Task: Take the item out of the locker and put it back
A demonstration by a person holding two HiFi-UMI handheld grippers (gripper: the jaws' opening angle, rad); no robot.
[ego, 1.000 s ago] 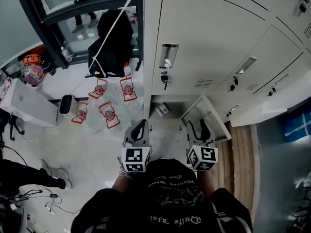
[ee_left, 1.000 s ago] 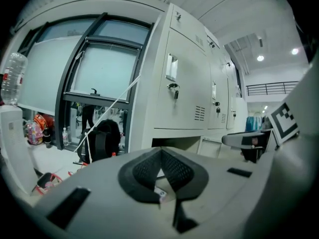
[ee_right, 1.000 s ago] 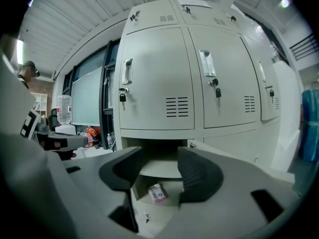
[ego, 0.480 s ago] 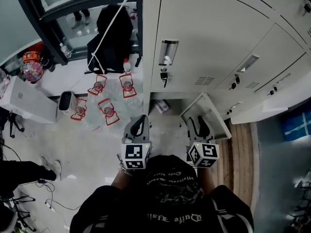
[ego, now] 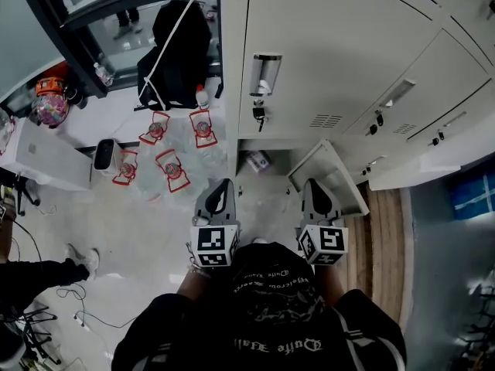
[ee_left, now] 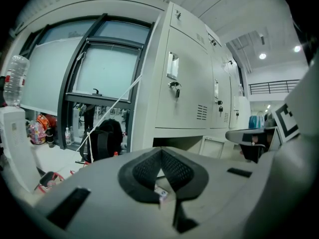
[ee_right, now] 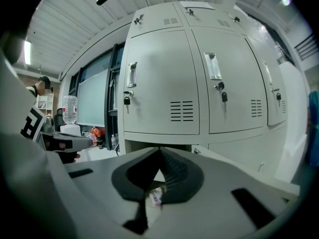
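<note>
As right tongs point(ee_right: 160, 154) have just been closing, empty, left tongs point(ee_left: 160, 151) closed, empty.

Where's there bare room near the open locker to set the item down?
Bare floor lies between the water bottles and the shoe. Inside the open locker, it is bare to the right of the small item. Crowded: around the water bottles and the black backpack.

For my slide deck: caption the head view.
Left gripper and right gripper, both shut and empty, the right's jaws just closed, face the item in the open locker.
</note>
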